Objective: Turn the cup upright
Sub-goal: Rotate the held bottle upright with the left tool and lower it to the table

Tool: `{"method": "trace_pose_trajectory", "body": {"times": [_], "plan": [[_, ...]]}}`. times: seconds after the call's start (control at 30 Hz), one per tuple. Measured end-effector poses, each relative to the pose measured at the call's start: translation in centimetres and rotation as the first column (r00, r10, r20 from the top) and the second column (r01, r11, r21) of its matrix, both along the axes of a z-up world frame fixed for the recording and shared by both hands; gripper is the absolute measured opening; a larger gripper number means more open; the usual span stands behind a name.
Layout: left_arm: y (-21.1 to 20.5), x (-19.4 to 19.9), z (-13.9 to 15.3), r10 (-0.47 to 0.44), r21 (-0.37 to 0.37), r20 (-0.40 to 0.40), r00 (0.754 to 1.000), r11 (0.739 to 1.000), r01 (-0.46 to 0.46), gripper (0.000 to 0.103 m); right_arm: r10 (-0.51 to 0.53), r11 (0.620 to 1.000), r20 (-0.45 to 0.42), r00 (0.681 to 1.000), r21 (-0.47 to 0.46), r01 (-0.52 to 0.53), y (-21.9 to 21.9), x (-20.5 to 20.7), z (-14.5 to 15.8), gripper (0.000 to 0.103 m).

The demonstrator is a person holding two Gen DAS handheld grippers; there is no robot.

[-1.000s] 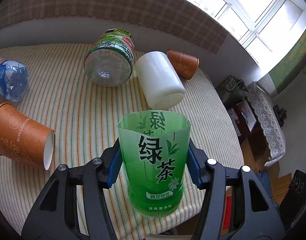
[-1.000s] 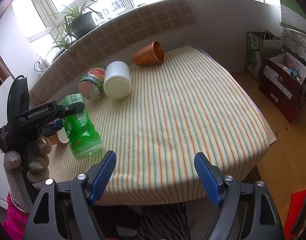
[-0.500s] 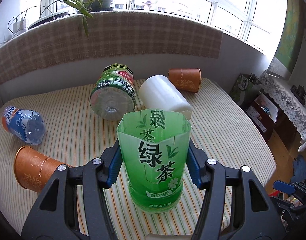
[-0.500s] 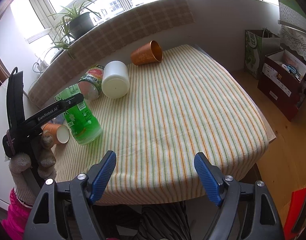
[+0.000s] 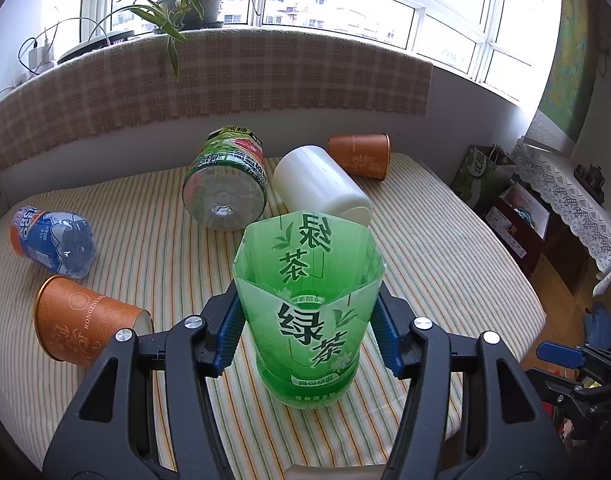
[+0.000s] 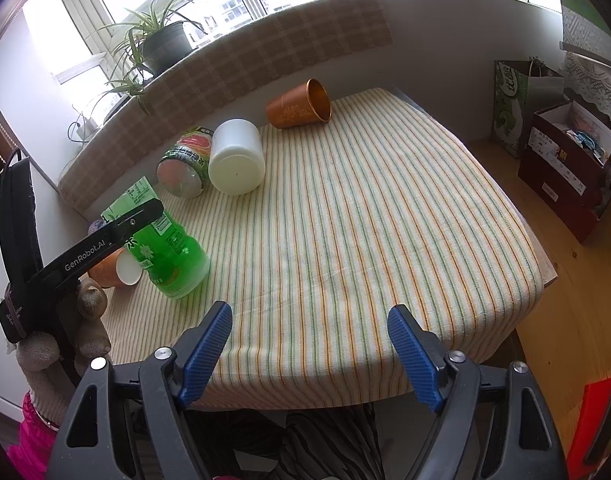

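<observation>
My left gripper (image 5: 307,326) is shut on a green cut-bottle cup (image 5: 309,308) with Chinese lettering. The cup stands nearly upright, open end up, its base on or just above the striped tablecloth (image 5: 425,264). In the right wrist view the same cup (image 6: 167,248) leans slightly, held by the left gripper (image 6: 121,228) at the table's left side. My right gripper (image 6: 309,344) is open and empty, hovering at the table's front edge, well right of the cup.
Lying on their sides: a white cup (image 5: 321,186), a green-red bottle cup (image 5: 227,184), an orange cup at the back (image 5: 361,156), an orange cup front left (image 5: 85,322), a blue bottle cup (image 5: 51,240). Bags and boxes (image 6: 565,152) stand on the floor at right.
The left gripper has tipped the green cup from tilted to nearly upright and lowered it toward the cloth. The right gripper has stayed still.
</observation>
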State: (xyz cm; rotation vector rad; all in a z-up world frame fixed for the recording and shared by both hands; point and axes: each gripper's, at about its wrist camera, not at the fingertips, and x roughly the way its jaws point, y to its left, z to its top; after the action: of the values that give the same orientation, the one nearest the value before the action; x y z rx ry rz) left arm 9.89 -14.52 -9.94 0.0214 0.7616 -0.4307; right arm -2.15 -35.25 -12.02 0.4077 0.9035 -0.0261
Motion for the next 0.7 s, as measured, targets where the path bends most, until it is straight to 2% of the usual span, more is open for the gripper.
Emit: {"method": "trace_pose_trajectory", "body": {"times": [0.4, 0.7], "plan": [[0.9, -0.8, -0.8, -0.018, -0.066, -0.081, 0.997, 0.998, 0.013, 0.061, 0.0, 1.0, 0.001, 1.0, 0.002, 0.0, 0.2, -0.1, 0.1, 0.082], [1.3, -1.5, -1.4, -0.036, -0.091, -0.133, 0.99, 0.996, 0.024, 0.07, 0.008, 1.0, 0.008, 1.0, -0.003, -0.008, 0.5, -0.4, 0.4, 0.082]]}}
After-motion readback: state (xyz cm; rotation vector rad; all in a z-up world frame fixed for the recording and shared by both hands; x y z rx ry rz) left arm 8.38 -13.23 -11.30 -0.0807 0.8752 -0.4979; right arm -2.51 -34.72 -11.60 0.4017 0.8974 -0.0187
